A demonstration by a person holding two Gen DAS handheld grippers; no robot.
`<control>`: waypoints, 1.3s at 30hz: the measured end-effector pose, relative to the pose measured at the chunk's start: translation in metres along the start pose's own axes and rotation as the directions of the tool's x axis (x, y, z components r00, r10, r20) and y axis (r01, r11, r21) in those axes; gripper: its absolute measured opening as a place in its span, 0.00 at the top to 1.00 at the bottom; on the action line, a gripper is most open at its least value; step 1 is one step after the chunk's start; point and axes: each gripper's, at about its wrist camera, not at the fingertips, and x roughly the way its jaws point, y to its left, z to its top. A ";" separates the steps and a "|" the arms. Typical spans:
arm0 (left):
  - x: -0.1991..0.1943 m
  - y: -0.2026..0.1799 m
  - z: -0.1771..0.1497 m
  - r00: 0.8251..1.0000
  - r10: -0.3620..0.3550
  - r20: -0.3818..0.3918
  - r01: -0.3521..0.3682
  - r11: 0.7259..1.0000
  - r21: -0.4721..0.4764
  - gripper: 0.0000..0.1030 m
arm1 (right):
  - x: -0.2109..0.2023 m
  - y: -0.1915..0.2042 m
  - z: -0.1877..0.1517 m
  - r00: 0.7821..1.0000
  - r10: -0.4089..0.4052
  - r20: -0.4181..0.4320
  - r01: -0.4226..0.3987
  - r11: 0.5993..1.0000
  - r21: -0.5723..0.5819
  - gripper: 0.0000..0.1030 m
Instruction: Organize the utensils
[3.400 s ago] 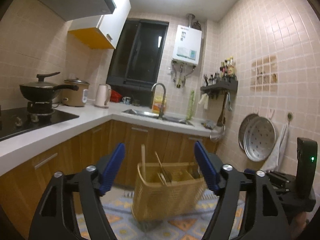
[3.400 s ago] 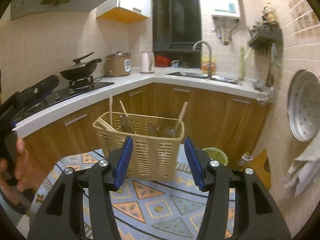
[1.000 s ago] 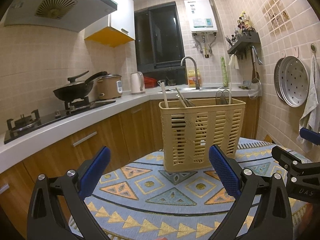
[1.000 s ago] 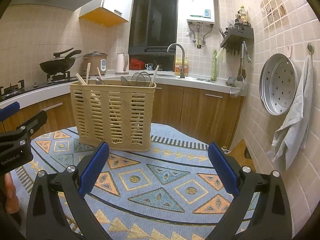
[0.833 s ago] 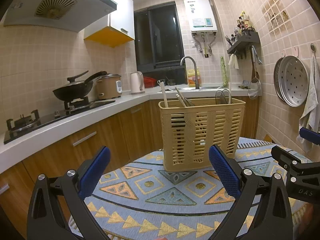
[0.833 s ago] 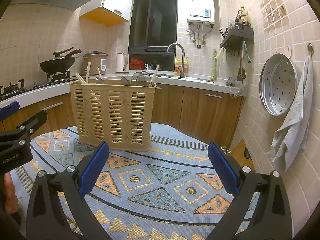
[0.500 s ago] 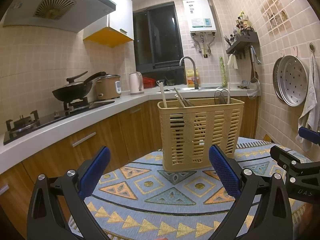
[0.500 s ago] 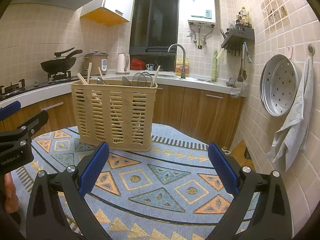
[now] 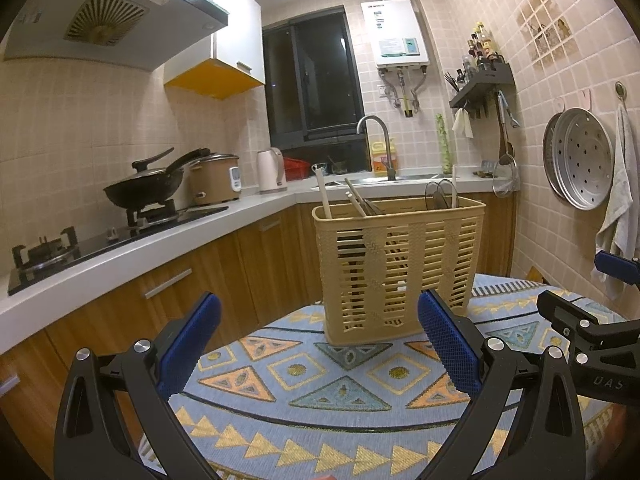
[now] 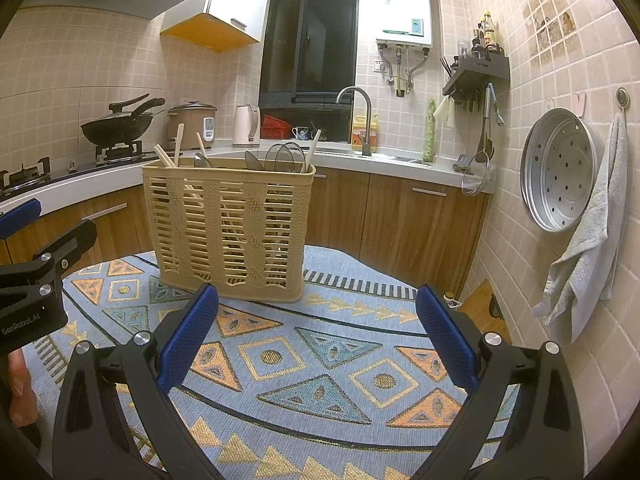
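A round tabletop (image 9: 304,396) covered in a blue cloth with orange and yellow triangle patterns fills the lower part of both views, set in a tiled kitchen with wooden cabinets (image 10: 416,216) running along the walls. On the far part of this tabletop stands a tall beige slatted utensil basket (image 9: 400,268), upright, its base resting flat on the cloth. The left claw (image 9: 316,344) sits low in front of it with its blue pads spread wide and nothing between them; the basket is near but not touched. The right claw (image 10: 316,340) is likewise spread wide and empty, with the basket off to its left and a stretch of bare cloth ahead. In the right wrist view part of the left claw's black frame shows at the left edge, and in the left wrist view the right claw's frame shows at the right edge, so the two are side by side. Rising out of the basket are wooden chopsticks (image 10: 164,156), a pale wooden handle (image 9: 323,192) leaning at the left end, and rounded wire-mesh skimmers (image 10: 286,156) toward the right end. What lies deeper inside the basket cannot be made out through the slats
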 end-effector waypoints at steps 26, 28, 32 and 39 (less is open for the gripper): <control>0.001 0.003 0.000 1.000 -0.023 -0.013 0.023 1.000 -0.007 0.07 | 0.001 0.000 -0.001 1.000 0.005 -0.006 -0.005 1.000 -0.003 0.08; 0.001 0.003 0.000 1.000 -0.023 -0.012 0.023 1.000 -0.007 0.07 | 0.000 0.001 -0.001 1.000 0.005 -0.005 -0.005 1.000 -0.004 0.08; 0.001 0.002 0.000 1.000 -0.025 -0.016 0.025 1.000 -0.008 0.07 | 0.001 0.001 -0.001 1.000 0.006 -0.009 -0.006 1.000 -0.005 0.08; 0.001 0.003 0.000 1.000 -0.025 -0.017 0.025 1.000 -0.006 0.07 | 0.001 0.001 -0.001 1.000 0.006 -0.011 -0.007 1.000 -0.007 0.08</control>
